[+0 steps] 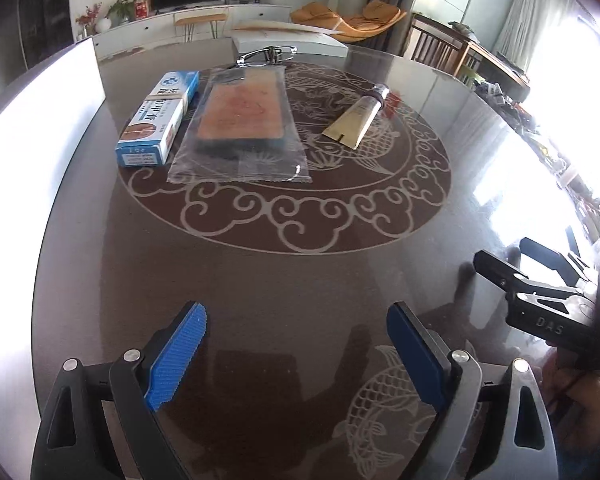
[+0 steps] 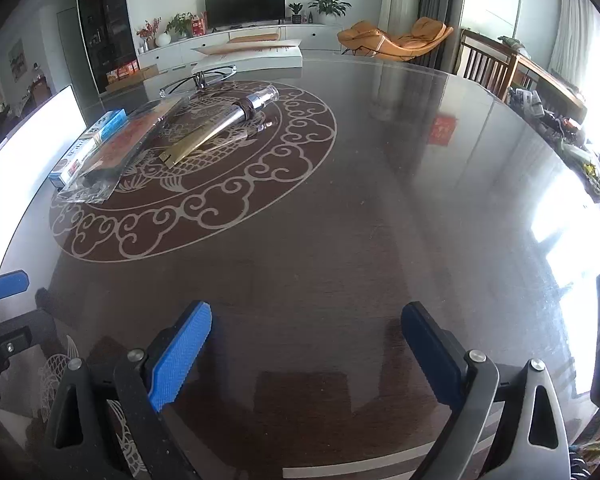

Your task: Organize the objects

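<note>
I hold my left gripper [image 1: 296,356] low over the near edge of the dark glossy table [image 1: 300,264], its blue pads [image 1: 178,354] spread wide with only bare tabletop between them. My right gripper [image 2: 306,354] hangs the same way a little to the right, jaws wide apart and nothing in them.

Everything to sort lies well ahead of both grippers, on the far side of the round pale scrollwork pattern [image 1: 284,216] in the tabletop. Seen from my left gripper, the blue-and-white box [image 1: 158,120] lies far and to the left, its long side running away from me. Just right of it, touching or slightly overlapping its edge, lies a clear plastic bag with a flat reddish-brown slab inside [image 1: 242,128]. Further right, apart from the bag, a gold tube with a silver cap [image 1: 358,118] lies tilted, cap end pointing far-right. Behind the bag, at the far edge of the pattern, sits a shiny metal ring-shaped piece [image 1: 266,56]; I cannot tell what it is.

From my right gripper the same group sits far to the left: the box [image 2: 88,142], the bag [image 2: 126,148] and the tube [image 2: 220,126].

A white panel [image 1: 40,120] stands at the table's left edge.
</note>
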The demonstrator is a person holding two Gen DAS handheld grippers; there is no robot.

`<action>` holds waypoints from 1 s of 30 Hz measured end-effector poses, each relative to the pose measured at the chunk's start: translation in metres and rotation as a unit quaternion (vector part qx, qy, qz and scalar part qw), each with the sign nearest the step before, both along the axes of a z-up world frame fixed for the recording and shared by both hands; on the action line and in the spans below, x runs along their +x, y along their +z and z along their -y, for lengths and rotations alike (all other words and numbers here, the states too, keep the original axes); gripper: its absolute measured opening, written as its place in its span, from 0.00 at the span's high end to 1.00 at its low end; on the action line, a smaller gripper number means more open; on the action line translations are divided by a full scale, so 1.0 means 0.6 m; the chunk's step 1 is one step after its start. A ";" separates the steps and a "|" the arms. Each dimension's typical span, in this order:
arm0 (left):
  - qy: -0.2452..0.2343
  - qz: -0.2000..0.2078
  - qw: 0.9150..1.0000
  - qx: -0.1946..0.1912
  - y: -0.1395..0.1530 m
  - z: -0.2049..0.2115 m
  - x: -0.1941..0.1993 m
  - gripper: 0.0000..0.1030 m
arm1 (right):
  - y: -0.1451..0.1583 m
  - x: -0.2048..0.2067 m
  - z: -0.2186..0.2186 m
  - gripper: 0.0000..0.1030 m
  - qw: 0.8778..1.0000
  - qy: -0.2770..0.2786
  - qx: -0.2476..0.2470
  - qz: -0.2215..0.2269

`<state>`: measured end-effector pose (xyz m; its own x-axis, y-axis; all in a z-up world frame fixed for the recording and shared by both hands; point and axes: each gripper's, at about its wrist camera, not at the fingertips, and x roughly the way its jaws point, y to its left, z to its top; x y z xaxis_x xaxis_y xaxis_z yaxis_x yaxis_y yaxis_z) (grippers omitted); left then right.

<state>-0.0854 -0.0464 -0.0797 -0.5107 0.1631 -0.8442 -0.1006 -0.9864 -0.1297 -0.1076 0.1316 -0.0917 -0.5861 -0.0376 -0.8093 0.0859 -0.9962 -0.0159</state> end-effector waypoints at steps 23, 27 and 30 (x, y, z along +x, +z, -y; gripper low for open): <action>-0.030 -0.017 0.997 -0.065 -0.019 0.022 -0.021 0.00 | -0.002 -0.002 -0.001 0.00 1.000 0.000 -0.001 0.006; -0.032 -0.028 0.997 -0.064 -0.019 0.025 -0.015 0.00 | -0.002 -0.002 -0.001 0.00 1.000 0.000 -0.001 0.006; -0.030 -0.031 0.997 -0.063 -0.018 0.025 -0.014 0.00 | -0.001 0.000 -0.002 0.00 1.000 0.000 -0.001 0.005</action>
